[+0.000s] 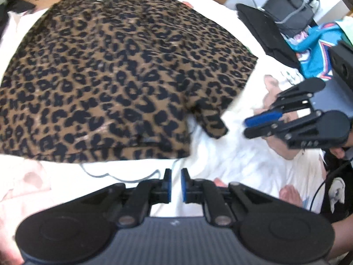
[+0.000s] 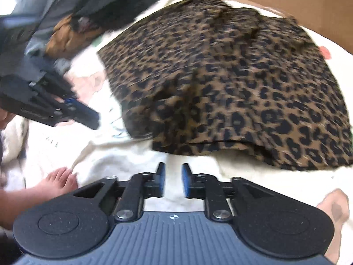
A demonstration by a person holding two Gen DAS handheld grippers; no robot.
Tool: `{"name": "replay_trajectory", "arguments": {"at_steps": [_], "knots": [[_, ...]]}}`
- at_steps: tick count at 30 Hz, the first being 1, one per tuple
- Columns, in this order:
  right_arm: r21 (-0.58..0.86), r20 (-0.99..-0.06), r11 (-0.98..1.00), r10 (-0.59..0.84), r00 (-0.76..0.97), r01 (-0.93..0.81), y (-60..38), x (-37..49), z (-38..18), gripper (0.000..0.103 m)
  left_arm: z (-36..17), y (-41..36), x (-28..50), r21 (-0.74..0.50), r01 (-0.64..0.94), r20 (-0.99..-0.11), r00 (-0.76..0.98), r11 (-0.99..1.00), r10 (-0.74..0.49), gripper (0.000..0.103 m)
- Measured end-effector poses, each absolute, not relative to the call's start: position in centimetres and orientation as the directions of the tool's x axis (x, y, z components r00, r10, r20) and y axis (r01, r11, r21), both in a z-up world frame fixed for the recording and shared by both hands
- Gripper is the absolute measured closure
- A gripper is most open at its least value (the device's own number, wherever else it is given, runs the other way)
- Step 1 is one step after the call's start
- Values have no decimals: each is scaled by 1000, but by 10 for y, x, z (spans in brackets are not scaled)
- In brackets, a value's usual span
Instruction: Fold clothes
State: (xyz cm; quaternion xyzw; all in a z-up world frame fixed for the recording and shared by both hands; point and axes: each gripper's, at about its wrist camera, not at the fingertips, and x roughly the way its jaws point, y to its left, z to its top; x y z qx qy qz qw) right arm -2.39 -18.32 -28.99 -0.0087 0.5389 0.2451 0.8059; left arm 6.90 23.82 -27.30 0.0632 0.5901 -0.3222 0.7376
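While both claws hover empty above the white sheet [image 1: 231,161], the leopard-print garment [image 1: 123,77] lies spread flat on it, beyond their fingertips. The left claw [image 1: 176,185] shows a narrow gap between its blue pads, gripping nothing. The right claw [image 2: 173,180] stands slightly wider, also empty. A black garment [image 1: 262,28] and a teal garment [image 1: 317,53] lie off to the right side.

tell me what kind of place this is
Probably a bedroom at home, with folding done on a bed: a white sheet under the leopard garment, clothes heaped alongside, and a bare foot on the bedding.
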Motion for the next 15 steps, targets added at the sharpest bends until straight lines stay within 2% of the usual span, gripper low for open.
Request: {"name": "replay_trajectory", "arguments": {"at_steps": [2,7,15], "knots": [[251,-866,902,372,334,-352,-198,-22,-290,63,-272,251,76,-267,521,-916,124,810,-381,94],[250,-855,944,320,408,-216,-239,-18,-288,63,-271,277,102,-216,448,-922,198,867,-332,93],[192,-839,981,153,522,22,-313,-6,-292,63,-278,317,133,-160,304,-917,307,939,-255,82]]}}
